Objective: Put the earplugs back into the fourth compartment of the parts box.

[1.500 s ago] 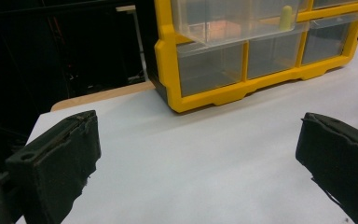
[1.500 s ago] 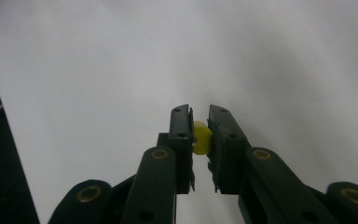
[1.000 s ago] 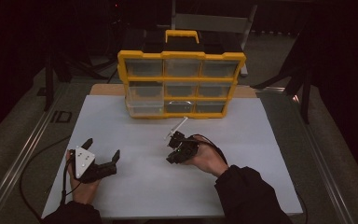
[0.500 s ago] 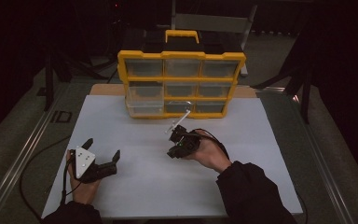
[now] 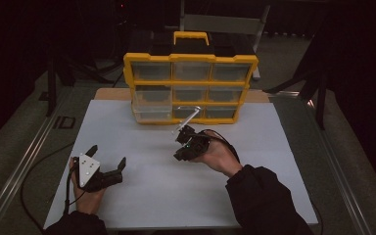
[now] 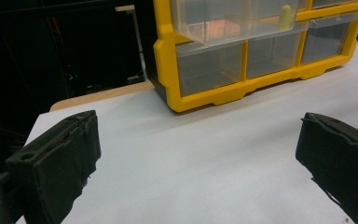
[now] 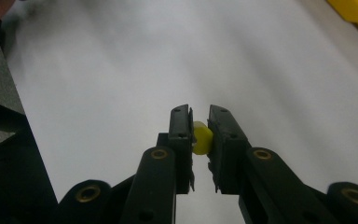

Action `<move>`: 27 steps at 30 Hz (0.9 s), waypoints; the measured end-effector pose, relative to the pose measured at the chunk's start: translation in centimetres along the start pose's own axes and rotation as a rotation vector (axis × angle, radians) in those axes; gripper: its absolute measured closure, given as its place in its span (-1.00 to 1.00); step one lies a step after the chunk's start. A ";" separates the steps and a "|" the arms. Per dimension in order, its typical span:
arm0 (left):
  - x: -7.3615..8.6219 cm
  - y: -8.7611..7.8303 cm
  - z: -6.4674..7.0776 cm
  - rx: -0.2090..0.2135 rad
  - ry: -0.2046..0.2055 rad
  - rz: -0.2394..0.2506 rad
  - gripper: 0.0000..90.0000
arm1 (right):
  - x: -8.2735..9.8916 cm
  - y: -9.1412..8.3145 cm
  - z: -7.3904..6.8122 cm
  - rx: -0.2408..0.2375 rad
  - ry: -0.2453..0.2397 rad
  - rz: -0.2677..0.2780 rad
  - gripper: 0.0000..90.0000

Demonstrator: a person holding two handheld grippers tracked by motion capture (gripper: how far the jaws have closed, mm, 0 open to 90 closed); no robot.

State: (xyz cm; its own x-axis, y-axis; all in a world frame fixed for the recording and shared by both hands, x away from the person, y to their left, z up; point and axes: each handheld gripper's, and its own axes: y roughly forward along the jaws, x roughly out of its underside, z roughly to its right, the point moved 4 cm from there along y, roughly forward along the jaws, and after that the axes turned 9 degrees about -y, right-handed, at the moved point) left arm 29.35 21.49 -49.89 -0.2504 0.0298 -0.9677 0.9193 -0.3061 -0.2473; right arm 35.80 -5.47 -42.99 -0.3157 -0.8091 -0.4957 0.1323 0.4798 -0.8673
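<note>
A yellow organizer (image 5: 190, 58) with clear drawers and a top handle stands at the back of the white table sheet (image 5: 152, 196). In the left gripper view, one clear drawer (image 6: 242, 28) of the organizer (image 6: 168, 60) juts out; it holds an orange piece and a pale yellow piece. My right gripper (image 5: 180, 152) hovers just in front of the organizer's lower row, turned left. Its jaws are shut on a small yellow piece (image 7: 202, 137) held at the tips of the right gripper (image 7: 200, 116). My left gripper (image 5: 107, 155) rests near the front left, open wide (image 6: 199, 126), nothing between its jaws.
White sheet lies bare between the two grippers and toward the front edge. A wooden board edge (image 5: 110, 93) shows behind the sheet beside the organizer. A black cable (image 5: 34, 171) trails off the table's left side. Dark floor and stands surround the table.
My right gripper has lifted a little and edged toward the organizer, with the yellow piece still in it. The left gripper has stayed put.
</note>
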 end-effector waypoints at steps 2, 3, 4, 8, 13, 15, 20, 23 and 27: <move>0.0 0.0 0.0 0.000 0.000 0.000 -0.98 | -0.2 -0.2 0.1 0.001 0.002 0.001 0.77; 0.0 0.0 0.0 0.000 0.000 0.000 -0.98 | -0.3 -0.3 0.2 0.005 0.003 0.003 0.77; 0.0 0.0 0.0 0.000 0.000 0.000 -0.98 | -0.3 -0.5 0.3 0.007 0.003 0.007 0.77; 0.0 0.0 0.0 0.000 0.001 -0.001 -0.98 | -0.7 -1.0 0.8 0.014 0.009 0.021 0.77; 0.0 0.0 0.0 0.001 0.003 -0.002 -0.98 | -1.2 -1.7 1.2 0.022 0.011 0.030 0.77; 0.0 0.0 0.0 0.000 0.003 -0.002 -0.98 | -1.3 -1.9 1.3 0.026 0.007 0.027 0.77; 0.0 0.0 0.0 0.000 0.003 -0.002 -0.98 | -1.8 -2.5 1.8 0.038 0.015 0.028 0.77; 0.0 0.0 0.0 0.001 0.002 0.000 -0.98 | -2.1 -2.8 2.1 0.033 0.020 0.038 0.77; 0.0 0.0 0.0 0.001 0.003 -0.002 -0.98 | -2.5 -3.1 2.4 0.039 0.026 0.046 0.77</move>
State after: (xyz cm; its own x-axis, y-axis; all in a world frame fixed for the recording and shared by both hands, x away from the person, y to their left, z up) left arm 29.39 21.48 -49.91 -0.2512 0.0335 -0.9673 0.9186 -0.3067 -0.2492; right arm 38.43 -5.74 -39.14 -0.3329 -0.7770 -0.5343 0.1835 0.5024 -0.8449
